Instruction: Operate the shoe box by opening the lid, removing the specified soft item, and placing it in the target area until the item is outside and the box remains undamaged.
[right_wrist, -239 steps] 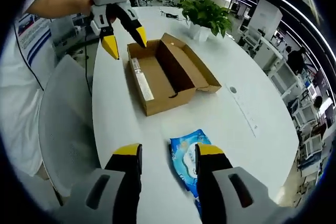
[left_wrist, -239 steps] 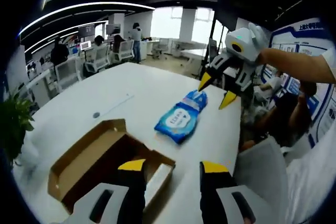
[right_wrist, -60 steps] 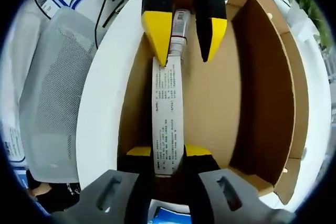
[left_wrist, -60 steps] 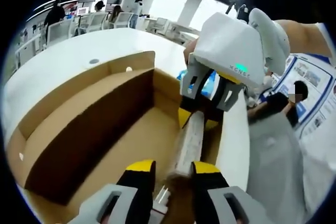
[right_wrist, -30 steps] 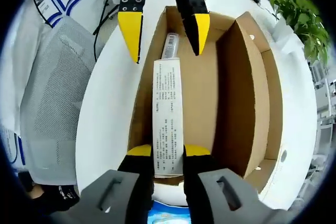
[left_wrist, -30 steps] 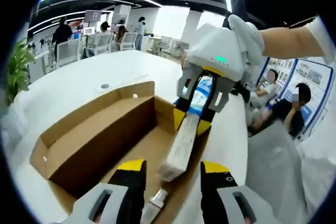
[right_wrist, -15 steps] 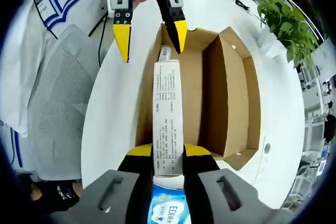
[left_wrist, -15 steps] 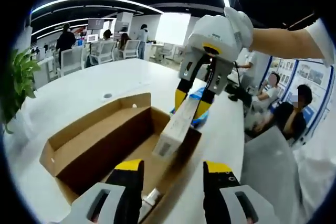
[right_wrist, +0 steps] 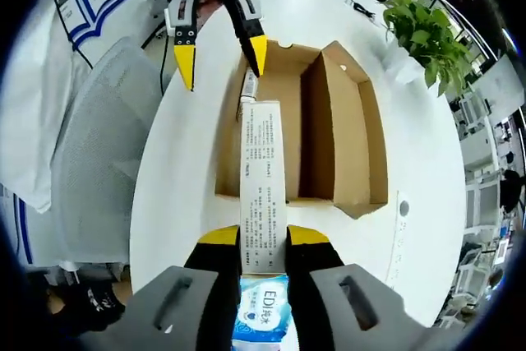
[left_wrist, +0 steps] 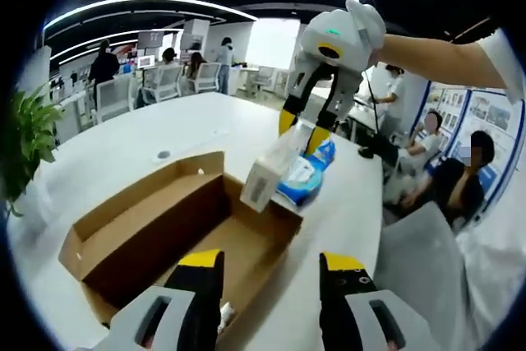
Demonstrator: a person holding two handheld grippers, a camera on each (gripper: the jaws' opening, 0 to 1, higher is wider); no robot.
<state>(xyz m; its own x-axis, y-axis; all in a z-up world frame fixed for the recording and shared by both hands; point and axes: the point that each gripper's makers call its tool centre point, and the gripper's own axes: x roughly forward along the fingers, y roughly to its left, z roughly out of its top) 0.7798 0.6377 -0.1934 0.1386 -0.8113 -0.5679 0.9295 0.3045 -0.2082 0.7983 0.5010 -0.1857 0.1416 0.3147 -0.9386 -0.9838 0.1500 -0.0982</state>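
The right gripper (right_wrist: pixel 263 246) had its jaws clenched on one end of a long white carton (right_wrist: pixel 261 195), which hung level in the air past the near wall of the open shoe box (right_wrist: pixel 312 133). Below it on the white table (right_wrist: pixel 177 178) lay a blue wipes pack (right_wrist: pixel 261 318). Farther off, the left gripper (right_wrist: pixel 220 59) hovered above the far end of the box with its jaws spread and nothing between them.

Held only at its tip, the carton could pivot or slip from the jaws, and a low swing might clip the cardboard wall. A small tube-like item (right_wrist: pixel 247 86) remained inside the box; its label was too small to read. The target area could not be made out.
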